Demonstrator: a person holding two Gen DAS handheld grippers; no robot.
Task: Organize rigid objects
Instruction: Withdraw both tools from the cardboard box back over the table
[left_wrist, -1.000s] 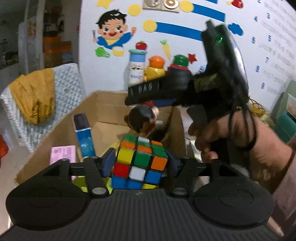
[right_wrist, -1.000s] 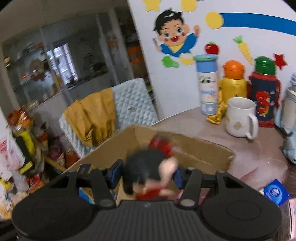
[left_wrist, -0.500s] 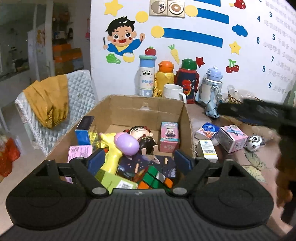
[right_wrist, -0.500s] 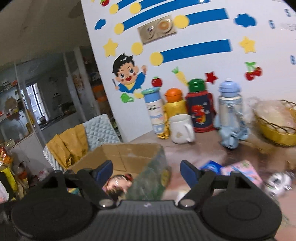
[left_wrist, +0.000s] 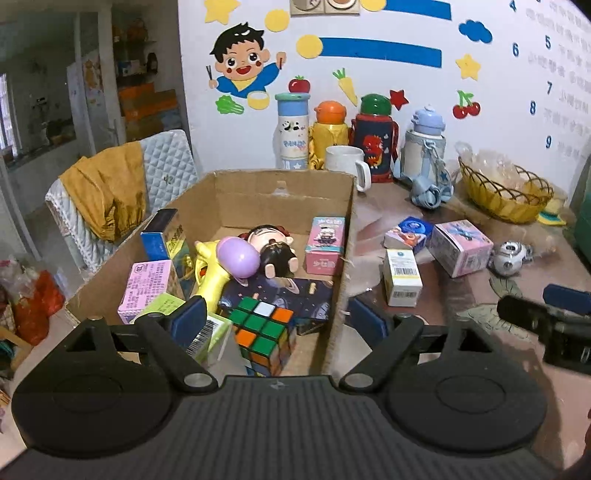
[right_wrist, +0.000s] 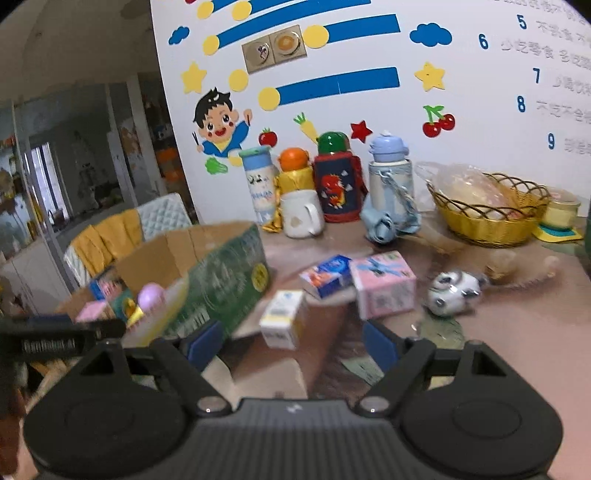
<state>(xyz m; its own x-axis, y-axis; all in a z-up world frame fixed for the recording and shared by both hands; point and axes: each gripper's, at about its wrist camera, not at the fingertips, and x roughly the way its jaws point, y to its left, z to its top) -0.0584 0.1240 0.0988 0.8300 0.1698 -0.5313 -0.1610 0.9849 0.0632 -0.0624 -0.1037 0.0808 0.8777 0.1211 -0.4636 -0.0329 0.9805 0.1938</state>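
Sorting is between two picks, I judge: both grippers are empty, and four loose things wait on the brown counter (left_wrist: 461, 295) beside the open cardboard box (left_wrist: 349, 221). The left gripper (left_wrist: 273, 319) hangs over the box's near corner with jaws spread to their widest, holding nothing; the multicoloured puzzle cube (left_wrist: 264, 332) lies in the box below them. The right gripper (right_wrist: 291, 341) has its jaws opening, and they press on nothing. Just ahead of them stands the small white carton with a barcode label (right_wrist: 282, 323), upright and near the box's wall. The next move probably calls for advancing until the carton sits between the jaws, then closing on its flat sides.
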